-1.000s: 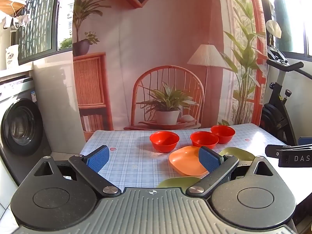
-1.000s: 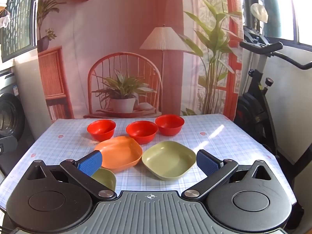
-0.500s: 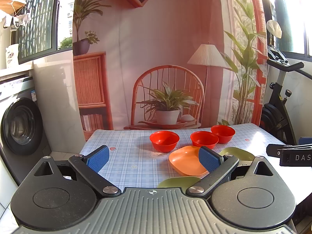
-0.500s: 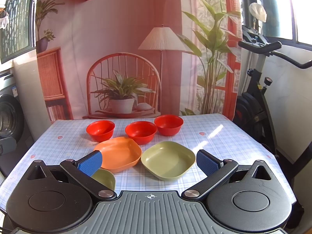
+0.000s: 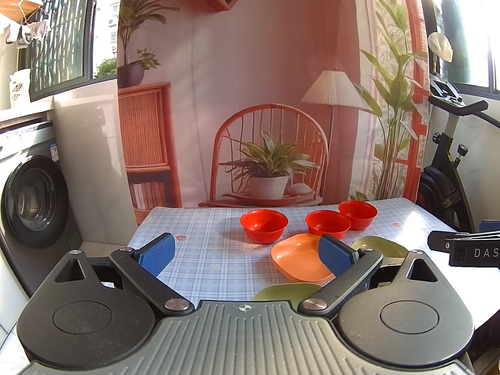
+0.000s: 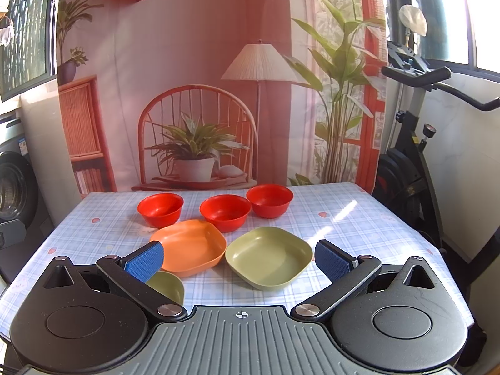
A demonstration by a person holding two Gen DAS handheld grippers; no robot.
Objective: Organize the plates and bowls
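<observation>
Three red bowls stand in a row at the back of the table: left (image 6: 160,205), middle (image 6: 225,212), right (image 6: 270,199). An orange plate (image 6: 190,247) and a green plate (image 6: 268,256) lie in front of them. A second green plate (image 6: 167,286) lies nearer, partly hidden behind my right gripper's left finger. My right gripper (image 6: 239,261) is open and empty, above the table's near edge. My left gripper (image 5: 247,254) is open and empty, left of the orange plate (image 5: 298,261). The red bowls (image 5: 264,225) also show in the left wrist view.
The table (image 6: 359,228) has a blue checked cloth. A washing machine (image 5: 34,200) stands to the left and an exercise bike (image 6: 415,156) to the right. A printed backdrop (image 6: 200,78) hangs behind the table. The right gripper's body (image 5: 468,247) shows at the left wrist view's right edge.
The right gripper has drifted slightly, so the dishes sit a little lower and nearer in its view. The left gripper has hardly moved. Both stay open.
</observation>
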